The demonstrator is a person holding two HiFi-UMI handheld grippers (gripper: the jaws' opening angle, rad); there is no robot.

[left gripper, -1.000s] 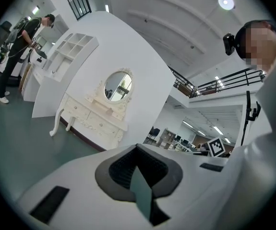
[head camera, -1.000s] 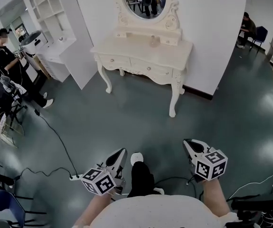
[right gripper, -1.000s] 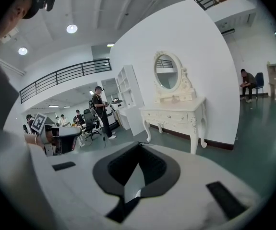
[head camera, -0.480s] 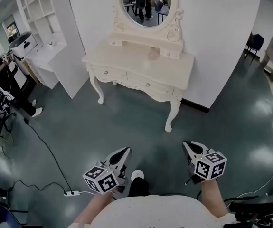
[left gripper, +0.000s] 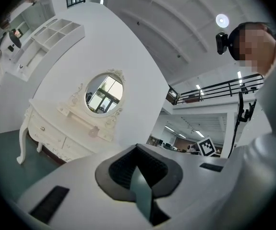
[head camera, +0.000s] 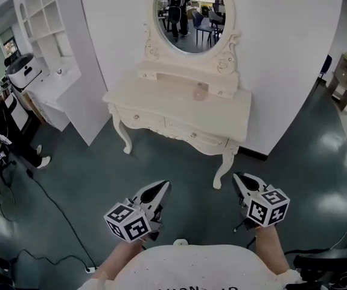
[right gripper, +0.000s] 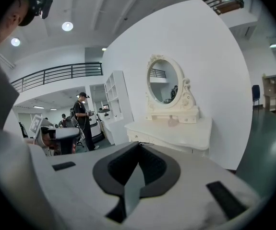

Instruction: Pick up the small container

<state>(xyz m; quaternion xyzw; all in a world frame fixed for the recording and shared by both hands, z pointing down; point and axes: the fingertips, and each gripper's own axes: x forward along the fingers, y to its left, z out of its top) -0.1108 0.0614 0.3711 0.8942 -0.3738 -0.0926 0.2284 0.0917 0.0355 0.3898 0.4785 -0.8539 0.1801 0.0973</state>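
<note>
**Before the dressing table [head camera: 161, 110]: approach with both claws closed**

Head view. The white dressing table stands against the wall under its oval mirror [head camera: 188, 17]. It fills more of the frame than a second ago, and its near legs now lie just ahead of the two grippers, so the person has walked towards it. The small container [head camera: 200, 92], a pale pink object, sits on the tabletop close to the mirror's base, right of centre. It remains well apart from both claws. The left gripper [head camera: 159, 190] and right gripper [head camera: 241, 182] are carried low, side by side, tips towards the table.

Left gripper view. The jaws of the left gripper [left gripper: 138, 169] meet along a single seam with nothing between them. The small container [left gripper: 94, 132] shows far off on the tabletop.

Right gripper view. The right gripper [right gripper: 137, 164] is likewise closed and empty. The small container [right gripper: 173, 122] stands below the mirror, on the far part of the tabletop.

Reading: the approach appears nearly complete. Either claw must open before reaching the container.
</note>
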